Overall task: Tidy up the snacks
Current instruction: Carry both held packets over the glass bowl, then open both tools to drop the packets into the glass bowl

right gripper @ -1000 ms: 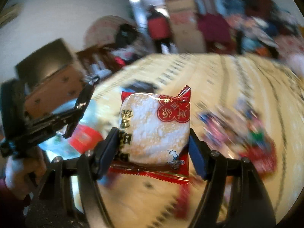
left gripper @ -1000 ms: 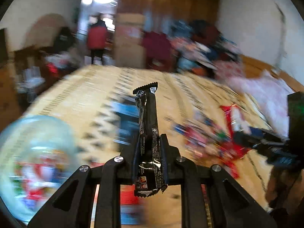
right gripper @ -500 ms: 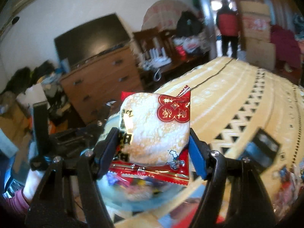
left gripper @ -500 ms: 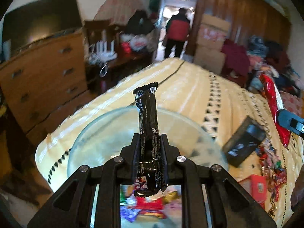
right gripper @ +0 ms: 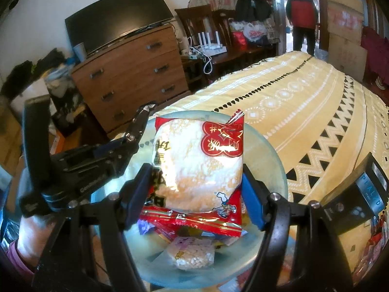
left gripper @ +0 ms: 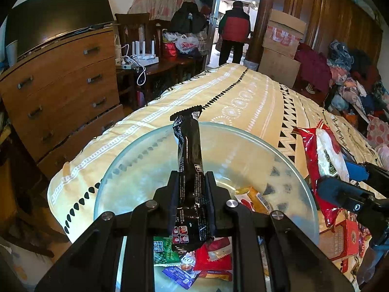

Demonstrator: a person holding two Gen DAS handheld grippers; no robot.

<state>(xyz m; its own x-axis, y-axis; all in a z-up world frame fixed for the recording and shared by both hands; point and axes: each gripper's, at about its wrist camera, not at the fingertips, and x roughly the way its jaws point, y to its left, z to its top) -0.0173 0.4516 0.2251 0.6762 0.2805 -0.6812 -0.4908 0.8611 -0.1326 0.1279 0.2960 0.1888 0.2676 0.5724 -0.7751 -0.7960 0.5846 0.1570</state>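
My left gripper (left gripper: 190, 185) is shut on a long black snack bar (left gripper: 188, 160) and holds it upright over a clear glass bowl (left gripper: 287, 160) on the yellow bedspread. My right gripper (right gripper: 197, 185) is shut on a red rice cracker packet (right gripper: 197, 160), also above the glass bowl (right gripper: 269, 160). The bowl holds several wrapped snacks (left gripper: 209, 260), which also show in the right wrist view (right gripper: 192, 255). The right gripper with its packet (left gripper: 325, 160) shows at the bowl's right rim in the left wrist view; the left gripper (right gripper: 136, 133) shows at the bowl's left in the right wrist view.
A red box (left gripper: 345, 238) and a black box (right gripper: 357, 194) lie on the bedspread (left gripper: 243, 97) right of the bowl. A wooden dresser (left gripper: 58, 85) stands left of the bed. A person in red (left gripper: 234, 31) stands in the far doorway.
Both grippers swung left from the loose snack pile to over the glass bowl, each still holding its snack. The view has steadied and the bowl sits closer beneath them.
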